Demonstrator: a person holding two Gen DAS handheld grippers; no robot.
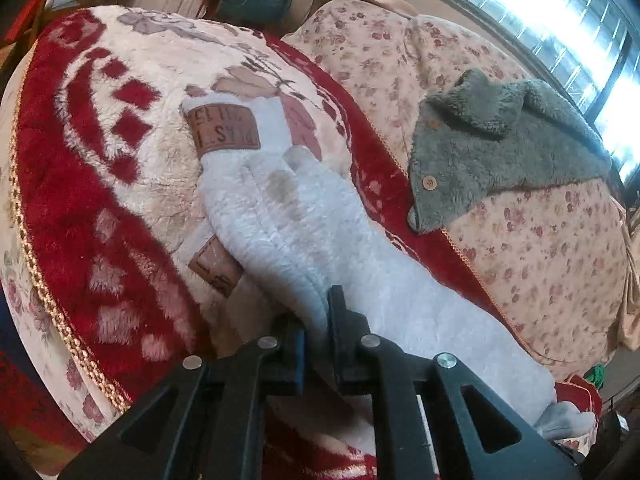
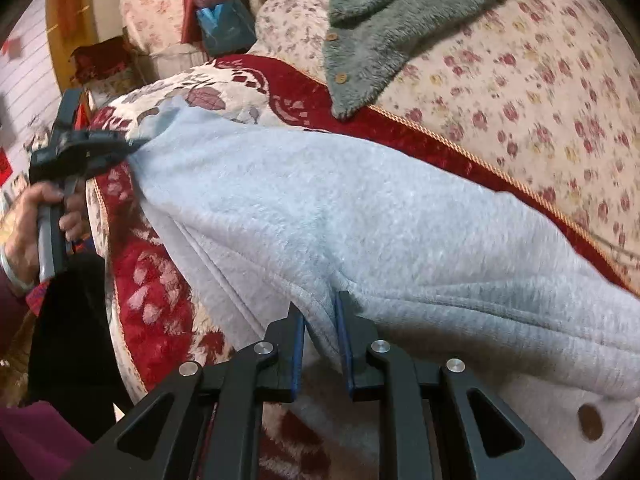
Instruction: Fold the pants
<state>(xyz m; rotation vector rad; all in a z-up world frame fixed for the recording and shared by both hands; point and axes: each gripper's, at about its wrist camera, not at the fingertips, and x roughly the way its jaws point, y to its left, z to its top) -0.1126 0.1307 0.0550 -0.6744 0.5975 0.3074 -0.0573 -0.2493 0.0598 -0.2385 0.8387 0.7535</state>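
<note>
The pale grey fleece pants (image 2: 360,216) lie stretched lengthwise over the red-and-cream plush blanket (image 1: 80,184), running along its gold-corded edge beside the floral bedspread (image 2: 540,80). The left gripper (image 1: 318,312) pinches a fold of the fleece at one end, and the right gripper (image 2: 320,312) is clamped on a fold at the other. A grey-green fleece jacket (image 1: 500,148) lies on the bedspread, its corner overlapping the blanket's far edge.

This is a bedroom in a home: a bed with a flowery sheet (image 1: 540,248), a fluffy red blanket (image 1: 72,200) on it, and a bright window (image 1: 560,20) far behind.
</note>
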